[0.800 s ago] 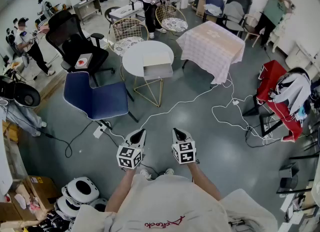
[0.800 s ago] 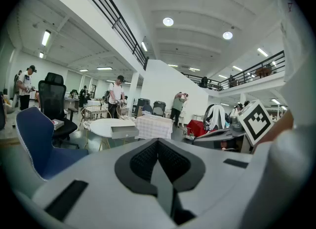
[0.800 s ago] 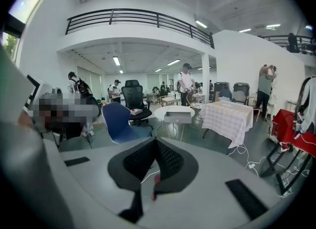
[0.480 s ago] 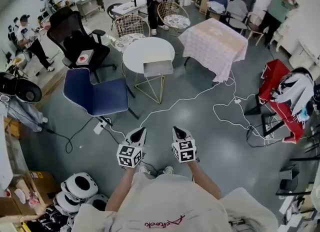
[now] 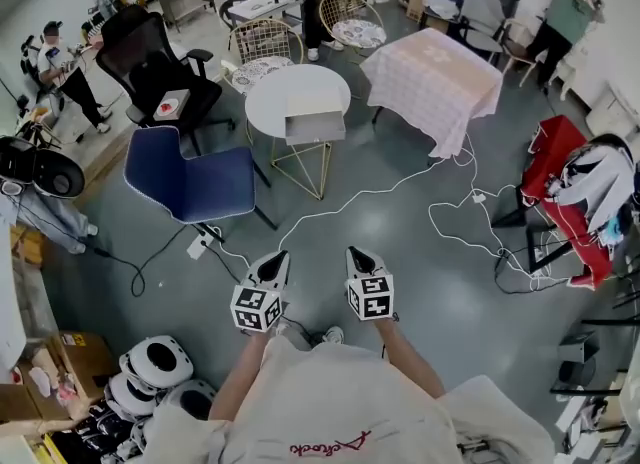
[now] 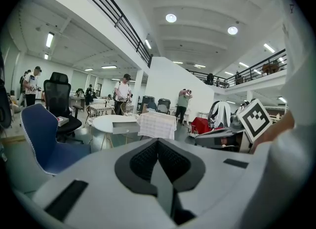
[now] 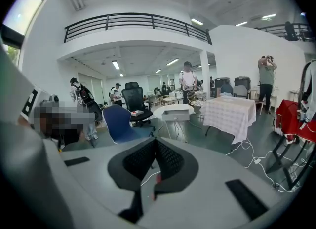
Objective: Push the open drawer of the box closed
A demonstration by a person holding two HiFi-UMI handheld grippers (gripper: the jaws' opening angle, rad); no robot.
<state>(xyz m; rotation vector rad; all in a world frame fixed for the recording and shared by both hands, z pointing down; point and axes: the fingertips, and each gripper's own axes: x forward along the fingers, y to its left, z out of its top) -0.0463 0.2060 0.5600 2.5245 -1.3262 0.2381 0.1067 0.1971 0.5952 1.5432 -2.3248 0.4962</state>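
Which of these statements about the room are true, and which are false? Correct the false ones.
1. The box sits on the round white table. True.
2. Its drawer is pushed fully in. False: it is pulled out.
3. The left claw touches the box. False: it is far from the box, above the floor.
4. The right claw is shut and empty. True.

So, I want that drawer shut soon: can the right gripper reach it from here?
Probably not yet: the right gripper is held by the person's body, and the drawer sits across the floor on the round table. The way looks free.
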